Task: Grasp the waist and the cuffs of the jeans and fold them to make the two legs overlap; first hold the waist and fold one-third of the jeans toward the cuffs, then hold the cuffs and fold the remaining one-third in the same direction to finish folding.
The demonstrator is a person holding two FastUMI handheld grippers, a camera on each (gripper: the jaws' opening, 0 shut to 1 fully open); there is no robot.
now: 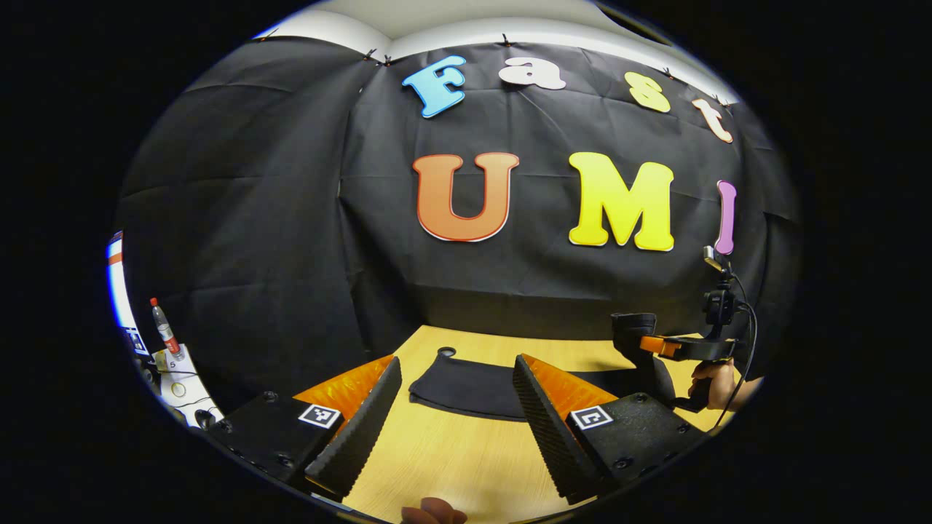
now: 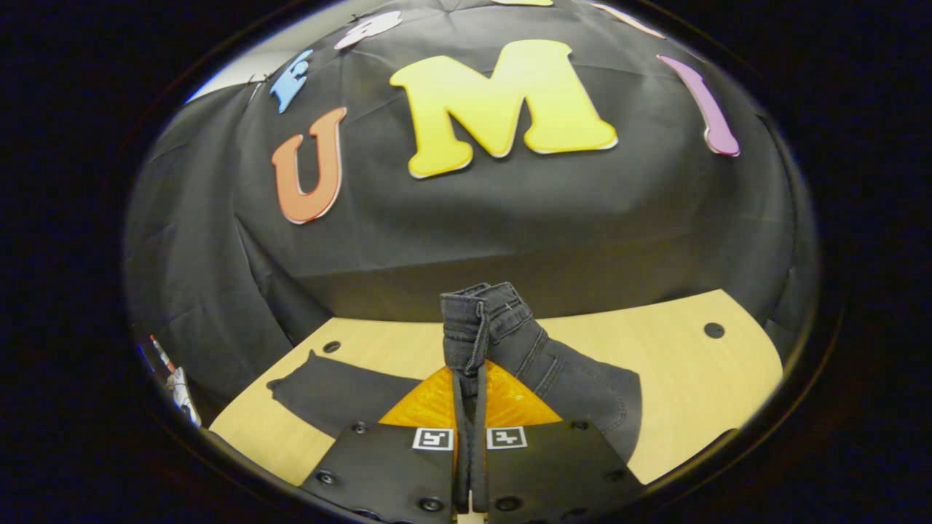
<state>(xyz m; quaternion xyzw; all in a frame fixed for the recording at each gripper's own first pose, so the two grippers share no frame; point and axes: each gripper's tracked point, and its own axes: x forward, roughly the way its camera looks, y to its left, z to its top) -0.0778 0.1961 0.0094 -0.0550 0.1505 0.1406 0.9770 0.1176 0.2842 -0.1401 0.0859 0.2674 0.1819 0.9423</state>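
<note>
Right gripper clamped on the waist, lifted at frame centre. Left gripper spread wide, holding nothing. One pair of jeans on the table, long axis left–right; cuff end lower left, probably nearer the left gripper.

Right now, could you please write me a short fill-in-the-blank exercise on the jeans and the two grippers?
1. The right gripper is shut on the jeans' ____.
2. The left gripper is ____, holding nothing.
3. The jeans lie on a ____ table.
4. In the left gripper view, a ____ stands at the far left, off the table.

Missing words: waist; open; wooden; bottle
</note>
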